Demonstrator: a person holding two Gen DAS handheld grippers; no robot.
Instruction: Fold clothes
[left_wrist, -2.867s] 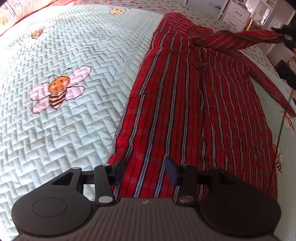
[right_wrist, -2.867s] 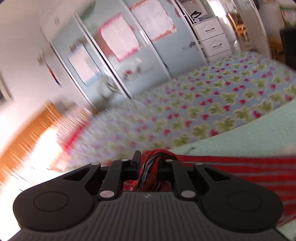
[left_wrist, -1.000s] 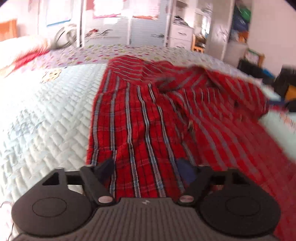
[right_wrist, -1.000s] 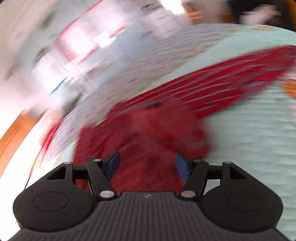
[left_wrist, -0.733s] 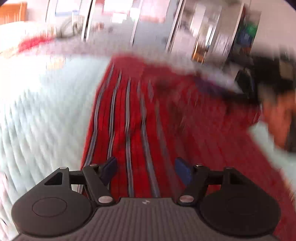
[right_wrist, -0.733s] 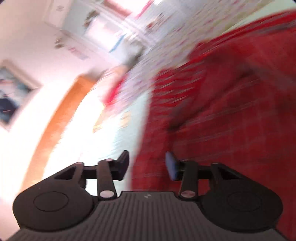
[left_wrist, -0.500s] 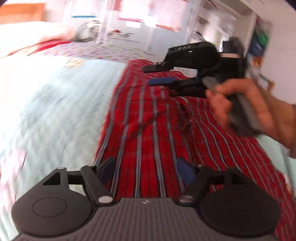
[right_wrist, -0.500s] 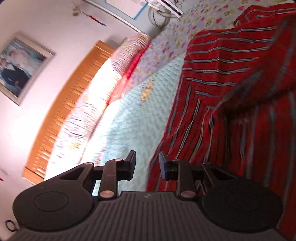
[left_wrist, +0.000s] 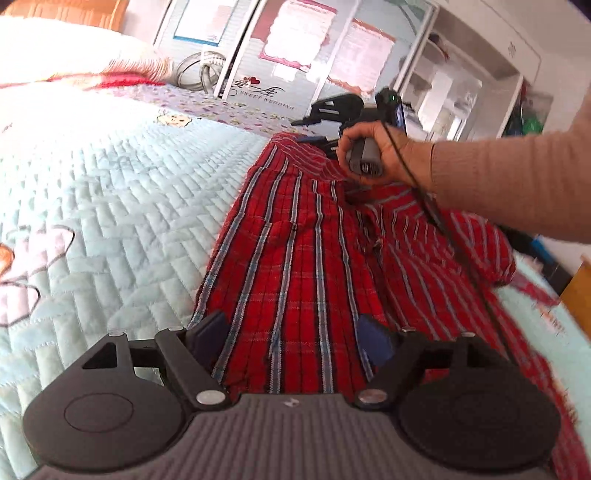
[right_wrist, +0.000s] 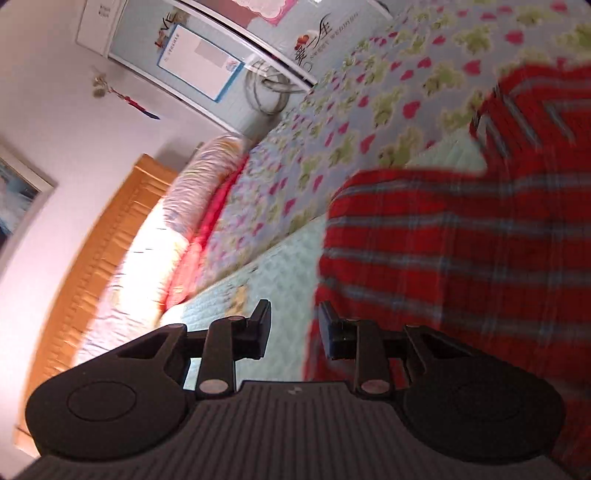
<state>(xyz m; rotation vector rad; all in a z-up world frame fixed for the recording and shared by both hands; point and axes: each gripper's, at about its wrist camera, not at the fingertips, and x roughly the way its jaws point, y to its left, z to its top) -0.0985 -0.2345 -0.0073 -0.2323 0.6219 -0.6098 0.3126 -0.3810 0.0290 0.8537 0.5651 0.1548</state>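
The left gripper (left_wrist: 291, 338) sits low over the near hem of the red plaid shirt (left_wrist: 306, 266). Its jaws stand wide apart, one at each side of the hem's near edge, and nothing is clamped between them. The shirt lies spread on the bed, on a pale quilted bedspread (left_wrist: 110, 192) with a chevron stitch, and runs away from the camera towards the collar end. Its left edge is straight; its right side is bunched and rumpled.

At the far end of the shirt, the right hand (left_wrist: 384, 151) grips the handle of the right gripper (right_wrist: 293, 326), which is over the collar area. The sleeve on that arm is tan. A black cable hangs from the handle across the shirt.

In the right wrist view, the jaws of the right gripper are partly open with a clear gap between them. No cloth is inside the gap. The shirt edge lies just beside the right-hand jaw; the picture is blurred, so contact cannot be told.

Beyond the shirt lies a floral blanket (right_wrist: 369, 110) with hearts, then a pillow (right_wrist: 192, 177) against the wooden headboard (right_wrist: 103, 236). Wardrobe doors (left_wrist: 295, 55) stand behind the bed.
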